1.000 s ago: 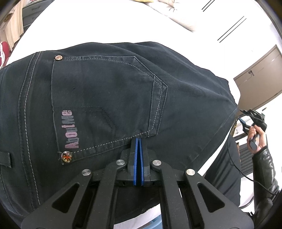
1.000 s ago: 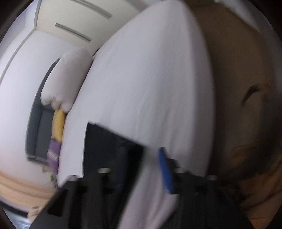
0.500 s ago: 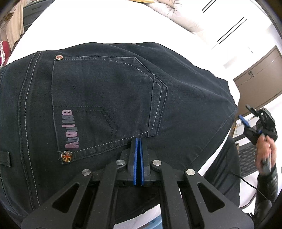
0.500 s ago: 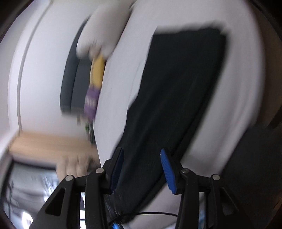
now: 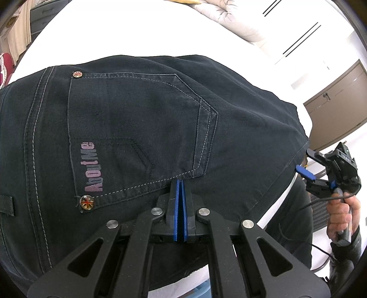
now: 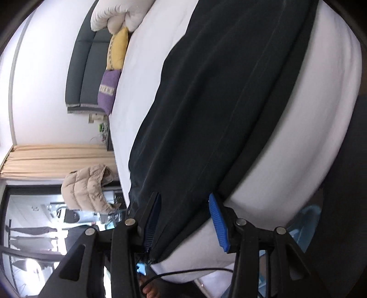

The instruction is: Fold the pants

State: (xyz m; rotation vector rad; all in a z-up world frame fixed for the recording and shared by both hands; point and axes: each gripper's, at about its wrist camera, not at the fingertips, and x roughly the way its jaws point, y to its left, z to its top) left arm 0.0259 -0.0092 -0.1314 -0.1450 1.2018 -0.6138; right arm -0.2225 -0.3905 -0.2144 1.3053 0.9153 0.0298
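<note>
Dark navy pants (image 5: 142, 128) lie flat on a white bed (image 5: 128, 29), back pocket with "AboutMe" print facing up. My left gripper (image 5: 180, 183) is shut, its blue pads pressed together and resting on the fabric just below the pocket's corner. My right gripper (image 5: 306, 165) shows at the right, open, held in a hand beside the pants' right edge. In the right wrist view the pants (image 6: 218, 110) stretch away along the bed, and my right gripper (image 6: 184, 206) is open with the pants' near edge between its fingers.
White pillows (image 6: 119, 16), a yellow cushion (image 6: 118, 49) and a purple cushion (image 6: 107, 89) lie at the bed's head by a grey headboard. A beige jacket (image 6: 88, 190) hangs by the window. A brown cabinet (image 5: 339, 100) stands beyond the bed.
The right gripper swung down from facing the bare bed to the pants' edge, now straddling it while open. The left gripper has stayed shut on the pants below the pocket.
</note>
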